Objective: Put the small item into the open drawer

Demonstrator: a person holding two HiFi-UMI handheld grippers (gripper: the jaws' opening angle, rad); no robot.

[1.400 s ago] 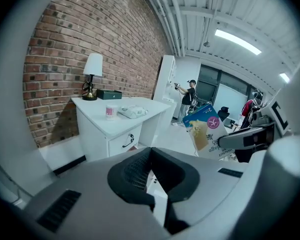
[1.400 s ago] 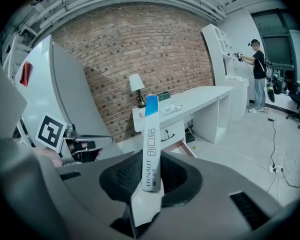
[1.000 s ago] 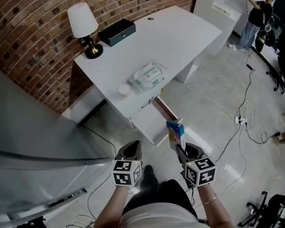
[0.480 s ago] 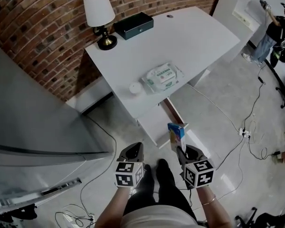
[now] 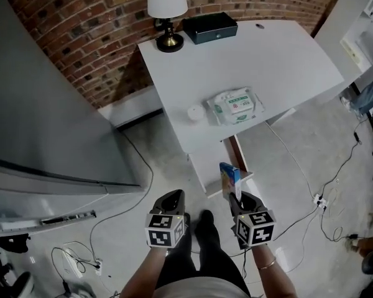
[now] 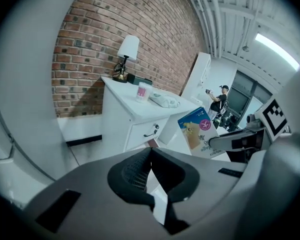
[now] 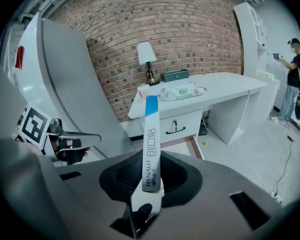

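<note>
The small blue-and-white box [image 7: 151, 134] stands upright, pinched edge-on between the jaws of the right gripper [image 7: 151, 176]. Ahead of that gripper, the open drawer [image 5: 210, 166] juts out from the white desk [image 5: 261, 61]. To its left, level with it, the left gripper [image 6: 150, 166] has its jaws pressed together with nothing between them.

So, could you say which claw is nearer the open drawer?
Right. The right claw, gripping a blue carton, is by the open white drawer; the left claw sits farther aside.

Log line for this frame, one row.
right gripper: shut on slim blue-and-white carton | left gripper: shut, empty | white desk drawer: open, carton not inside
</note>
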